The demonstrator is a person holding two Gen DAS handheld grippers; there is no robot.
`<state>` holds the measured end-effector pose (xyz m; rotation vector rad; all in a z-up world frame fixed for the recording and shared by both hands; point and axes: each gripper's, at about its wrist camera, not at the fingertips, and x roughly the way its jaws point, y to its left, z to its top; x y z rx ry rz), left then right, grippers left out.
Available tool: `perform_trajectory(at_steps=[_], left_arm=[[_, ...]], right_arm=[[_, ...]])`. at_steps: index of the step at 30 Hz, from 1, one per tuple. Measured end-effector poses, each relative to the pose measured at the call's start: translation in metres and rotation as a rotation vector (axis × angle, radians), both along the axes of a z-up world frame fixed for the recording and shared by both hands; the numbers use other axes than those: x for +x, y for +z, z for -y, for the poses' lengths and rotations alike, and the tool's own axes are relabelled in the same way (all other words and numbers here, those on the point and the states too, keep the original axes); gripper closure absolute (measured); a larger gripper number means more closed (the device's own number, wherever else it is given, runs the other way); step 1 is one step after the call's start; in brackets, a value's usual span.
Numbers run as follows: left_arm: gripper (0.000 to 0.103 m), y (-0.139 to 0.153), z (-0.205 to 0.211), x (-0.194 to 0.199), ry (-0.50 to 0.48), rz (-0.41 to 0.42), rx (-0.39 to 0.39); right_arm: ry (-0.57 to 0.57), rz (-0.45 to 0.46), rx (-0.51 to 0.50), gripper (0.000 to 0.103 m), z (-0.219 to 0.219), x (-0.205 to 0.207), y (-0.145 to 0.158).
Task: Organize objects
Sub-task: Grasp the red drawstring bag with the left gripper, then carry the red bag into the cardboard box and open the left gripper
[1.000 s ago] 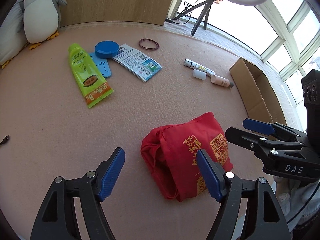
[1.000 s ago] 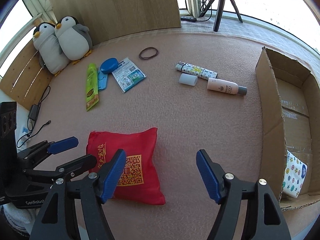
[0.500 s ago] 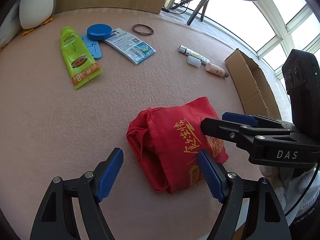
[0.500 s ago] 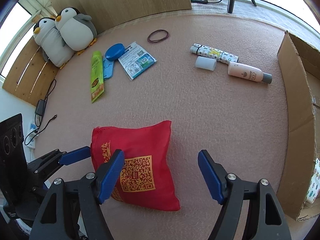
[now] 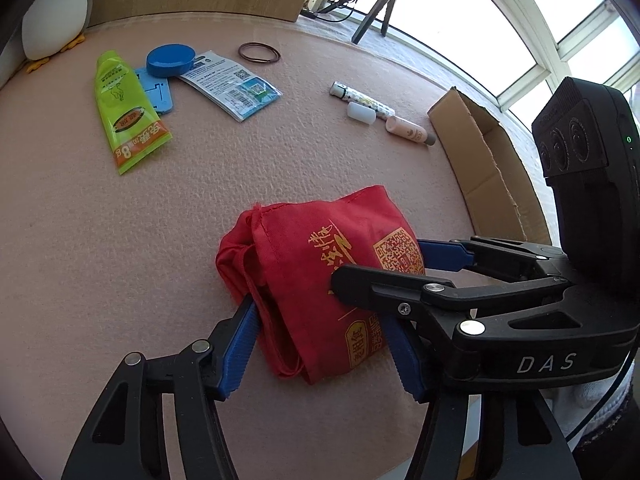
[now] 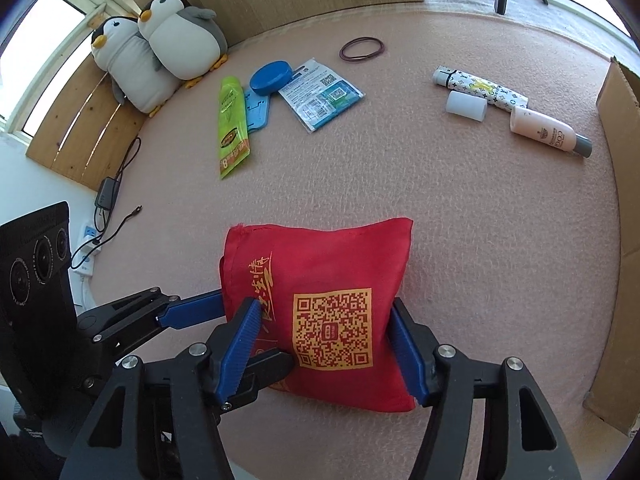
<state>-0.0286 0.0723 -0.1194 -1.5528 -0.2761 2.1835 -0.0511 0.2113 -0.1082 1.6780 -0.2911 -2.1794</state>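
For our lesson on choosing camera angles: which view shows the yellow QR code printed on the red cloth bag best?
The right wrist view: the yellow QR code on the red cloth bag faces the camera, whole and unobstructed. In the left wrist view the code is slanted, small, and partly covered by the right gripper.

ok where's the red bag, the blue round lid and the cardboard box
red bag (image 6: 320, 264), right wrist view, plain fabric above the QR code
blue round lid (image 6: 271, 77), right wrist view, its flat top
cardboard box (image 5: 492, 168), left wrist view, its near side wall
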Motion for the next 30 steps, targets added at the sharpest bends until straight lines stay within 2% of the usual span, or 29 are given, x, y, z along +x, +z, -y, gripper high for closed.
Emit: perform_trajectory(at_steps=[9, 14, 23, 30], left_arm=[[0.045, 0.001, -0.005, 0.0, -0.001, -0.005, 0.008], [0.046, 0.01, -0.006, -0.001, -0.001, -0.019, 0.019], [0.046, 0.057, -0.027, -0.007, -0.052, -0.125, 0.013], [0.046, 0.094, -0.07, -0.019, -0.128, -0.22, 0.009]], right_arm=[[-0.017, -0.004, -0.012, 0.051, -0.003, 0.002, 0.004], [-0.03, -0.037, -0.021, 0.054, -0.007, 0.005, 0.018], [-0.098, -0.158, -0.014, 0.054, -0.032, 0.007, 0.069], [-0.184, -0.251, 0.016, 0.054, -0.069, 0.01, 0.103]])
